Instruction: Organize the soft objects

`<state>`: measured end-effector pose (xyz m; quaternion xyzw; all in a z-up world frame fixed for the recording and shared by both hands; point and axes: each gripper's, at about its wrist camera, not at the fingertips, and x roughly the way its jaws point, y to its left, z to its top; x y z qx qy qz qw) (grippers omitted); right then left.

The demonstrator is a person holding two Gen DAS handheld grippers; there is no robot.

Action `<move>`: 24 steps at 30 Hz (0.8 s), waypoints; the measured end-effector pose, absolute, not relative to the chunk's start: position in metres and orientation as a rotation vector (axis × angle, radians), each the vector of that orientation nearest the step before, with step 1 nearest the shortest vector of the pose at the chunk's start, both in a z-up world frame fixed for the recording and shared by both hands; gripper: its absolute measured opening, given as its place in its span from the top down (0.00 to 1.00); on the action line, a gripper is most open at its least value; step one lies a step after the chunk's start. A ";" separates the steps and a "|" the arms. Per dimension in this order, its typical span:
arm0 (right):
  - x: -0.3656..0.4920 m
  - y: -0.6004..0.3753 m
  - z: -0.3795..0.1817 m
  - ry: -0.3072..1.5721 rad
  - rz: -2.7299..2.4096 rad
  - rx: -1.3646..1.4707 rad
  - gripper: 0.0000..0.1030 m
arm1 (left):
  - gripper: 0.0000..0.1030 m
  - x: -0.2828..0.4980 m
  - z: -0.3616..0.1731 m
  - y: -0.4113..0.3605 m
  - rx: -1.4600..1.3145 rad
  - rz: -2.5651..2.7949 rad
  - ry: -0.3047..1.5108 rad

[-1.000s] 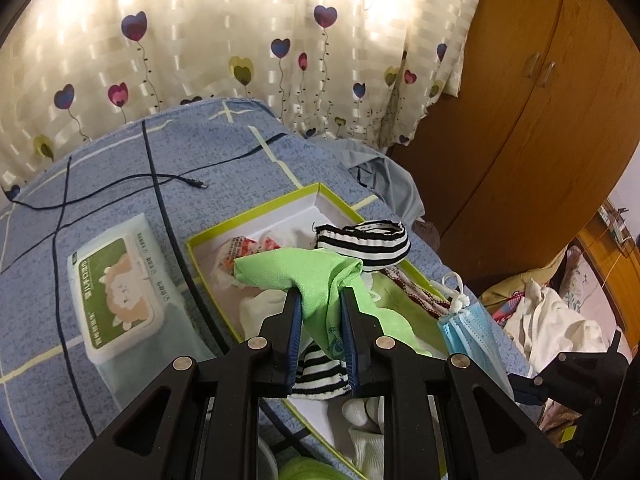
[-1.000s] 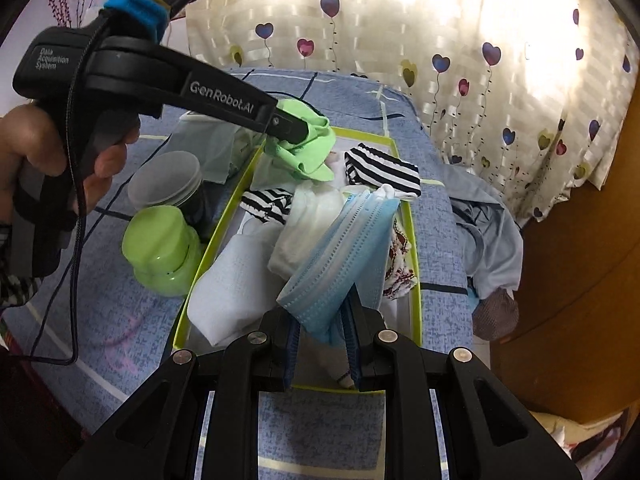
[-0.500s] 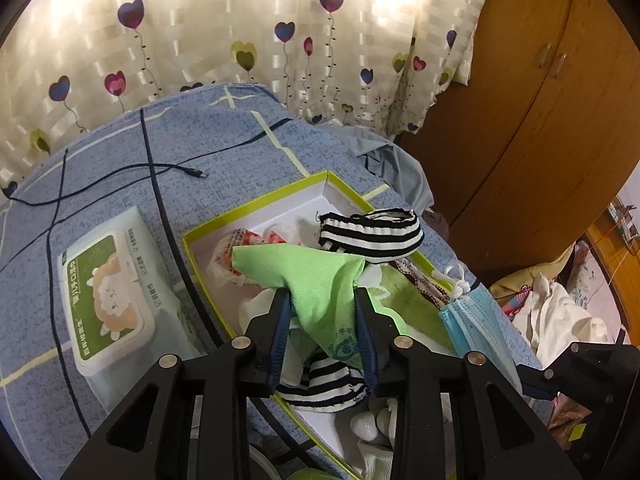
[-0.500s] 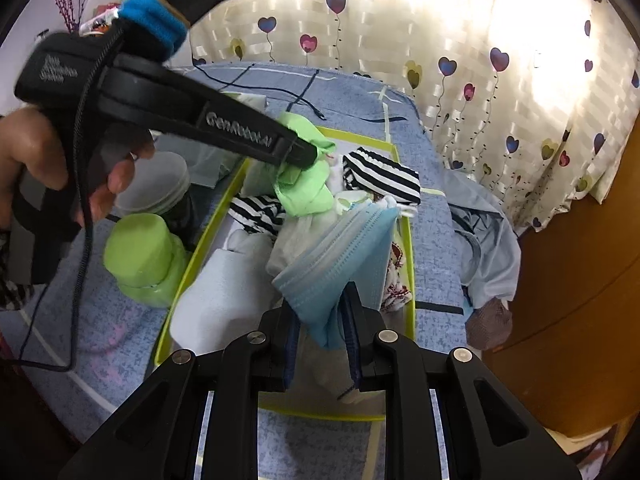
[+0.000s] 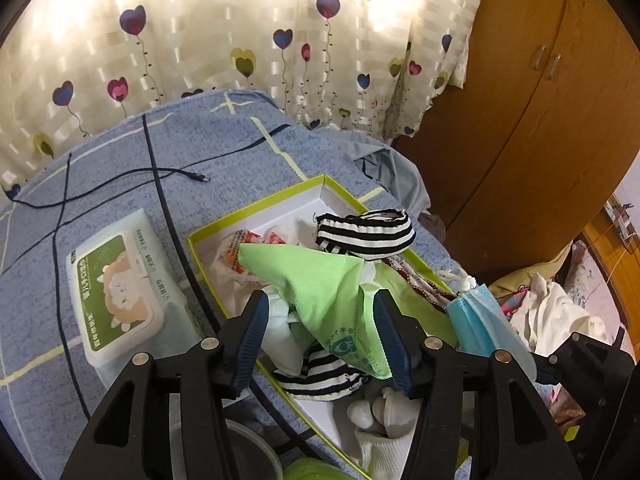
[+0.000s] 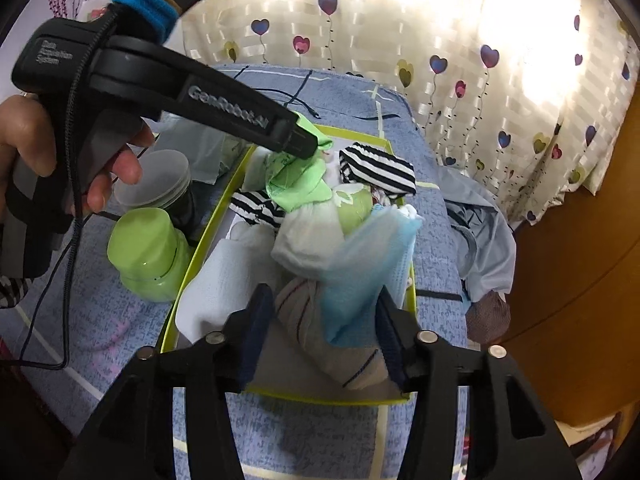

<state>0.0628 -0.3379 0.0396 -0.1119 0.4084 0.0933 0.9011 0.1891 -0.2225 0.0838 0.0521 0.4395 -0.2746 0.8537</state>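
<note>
Both sets of jaws stand wide apart and grip nothing. The left gripper (image 5: 320,332) hangs over the green cloth (image 5: 320,284), which lies loose in the yellow-rimmed box (image 5: 256,210) atop striped socks (image 5: 366,234). The right gripper (image 6: 320,324) hovers above the blue face mask (image 6: 360,272), draped on the pile at the box's near end. The box sits on a blue bedspread (image 5: 120,168) beside a wet-wipes pack (image 5: 116,288)
</note>
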 end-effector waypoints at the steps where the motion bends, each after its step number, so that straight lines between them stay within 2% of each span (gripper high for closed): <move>1: 0.061 -0.339 0.040 0.844 0.190 -0.227 0.50 | 0.47 0.188 0.084 -0.222 0.110 -0.579 0.924; 24: 0.031 -0.346 0.044 0.783 0.209 -0.068 0.50 | 0.43 0.158 0.104 -0.199 0.086 -0.566 0.873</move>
